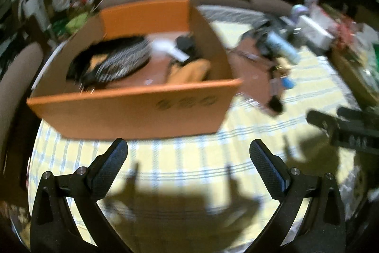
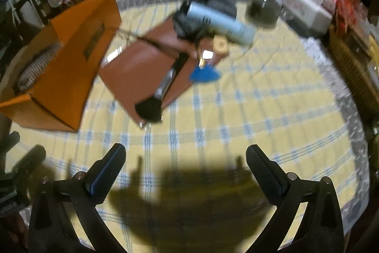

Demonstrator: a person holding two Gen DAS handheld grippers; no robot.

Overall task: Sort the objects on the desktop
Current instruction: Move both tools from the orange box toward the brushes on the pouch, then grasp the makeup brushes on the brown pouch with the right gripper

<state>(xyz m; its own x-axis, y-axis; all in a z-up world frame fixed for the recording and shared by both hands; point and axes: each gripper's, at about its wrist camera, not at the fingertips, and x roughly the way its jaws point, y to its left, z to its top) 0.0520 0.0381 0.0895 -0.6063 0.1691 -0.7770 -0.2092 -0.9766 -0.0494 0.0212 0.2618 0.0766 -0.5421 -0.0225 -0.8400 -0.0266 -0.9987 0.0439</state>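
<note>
Black left gripper (image 1: 188, 149) and right gripper (image 2: 186, 155) hover spread-fingered above the checked tablecloth (image 2: 236, 110).

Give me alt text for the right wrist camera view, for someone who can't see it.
The open, empty right gripper hangs over a yellow and blue checked tablecloth. Ahead lies a brown tray heaped with small items, including a pale spray can and a blue fan-shaped piece. An orange cardboard box sits to its left; the image is blurred.
</note>
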